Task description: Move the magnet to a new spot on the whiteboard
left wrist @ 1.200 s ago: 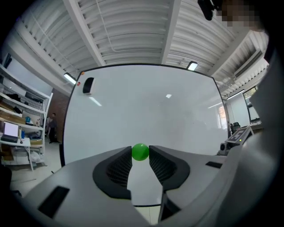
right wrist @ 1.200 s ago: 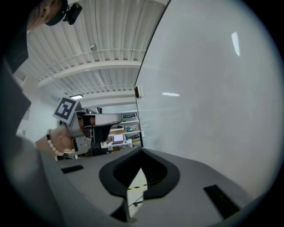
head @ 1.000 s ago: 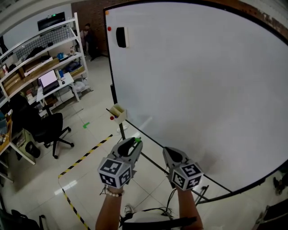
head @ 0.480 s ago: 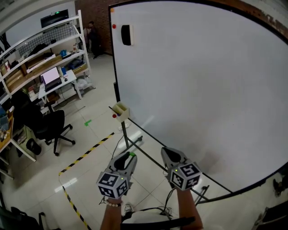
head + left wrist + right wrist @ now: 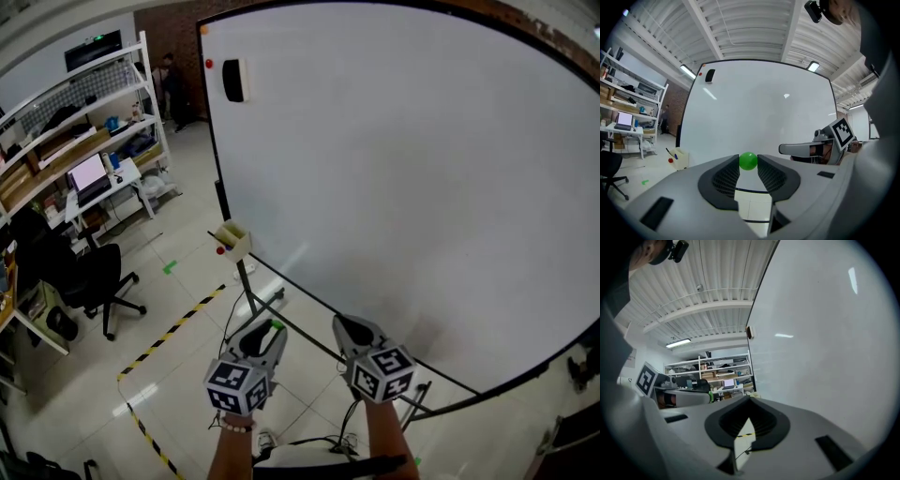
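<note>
A small green ball magnet point(image 5: 748, 161) sits pinched between the tips of my left gripper point(image 5: 748, 164), which is shut on it. In the head view the left gripper point(image 5: 265, 336) hangs below the lower edge of the big whiteboard point(image 5: 403, 169), off the board, with the green magnet point(image 5: 277, 325) at its tip. My right gripper point(image 5: 352, 328) is level with it to the right, its jaws together and nothing in them. The right gripper view shows the right gripper point(image 5: 749, 399) with its tips meeting beside the whiteboard point(image 5: 825, 343).
A black eraser point(image 5: 232, 81) and a red magnet point(image 5: 208, 64) sit at the board's top left corner. A small marker box point(image 5: 232, 239) with a red magnet hangs at the lower left edge. Shelves, a desk and an office chair point(image 5: 89, 277) stand to the left; striped tape crosses the floor.
My left gripper, with the green magnet, has dropped lower and back from the board's bottom edge. The right gripper has hardly moved. The head view has swung slightly.
</note>
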